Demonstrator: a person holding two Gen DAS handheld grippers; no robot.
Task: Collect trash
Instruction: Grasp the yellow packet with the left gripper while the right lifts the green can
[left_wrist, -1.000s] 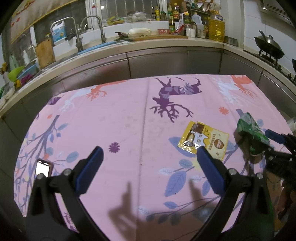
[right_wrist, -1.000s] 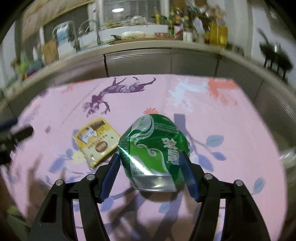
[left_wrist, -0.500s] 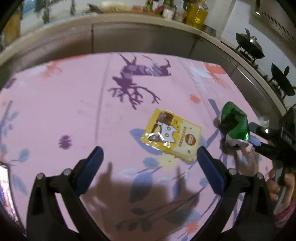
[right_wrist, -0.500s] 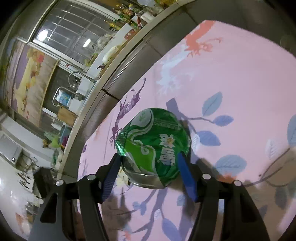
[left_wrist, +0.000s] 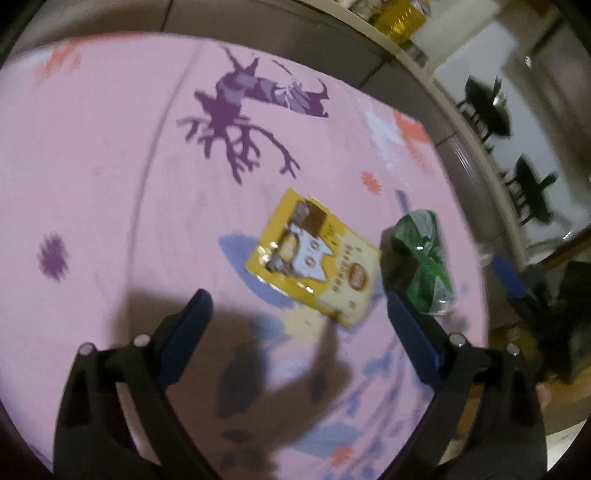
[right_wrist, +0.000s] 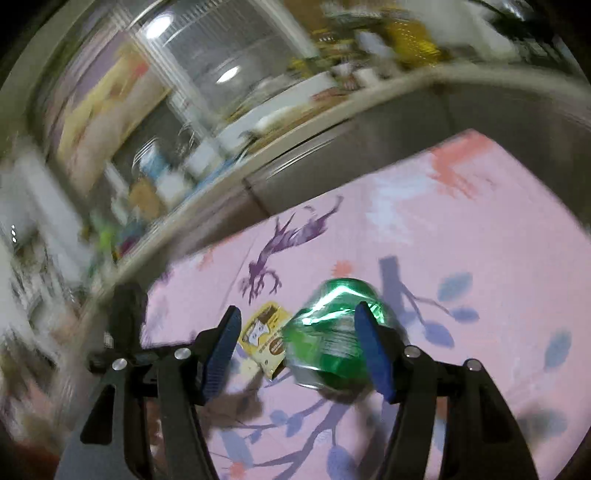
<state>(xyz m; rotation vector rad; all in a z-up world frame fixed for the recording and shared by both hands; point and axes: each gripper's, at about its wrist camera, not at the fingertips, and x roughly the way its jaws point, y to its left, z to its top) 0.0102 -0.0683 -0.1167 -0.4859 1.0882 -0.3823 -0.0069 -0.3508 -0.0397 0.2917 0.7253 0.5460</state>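
Kitchen window only right view; woks only left.

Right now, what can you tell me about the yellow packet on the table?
The yellow packet is a flat, glossy pouch, apparently foil or plastic. It is printed with a white cat face, a brown patch near its far end and a round red-brown logo near its near end. It lies flat and slantwise on the pink patterned cloth, just left of the crushed green can. Only the cloth visibly touches it. Its text is too blurred to read.
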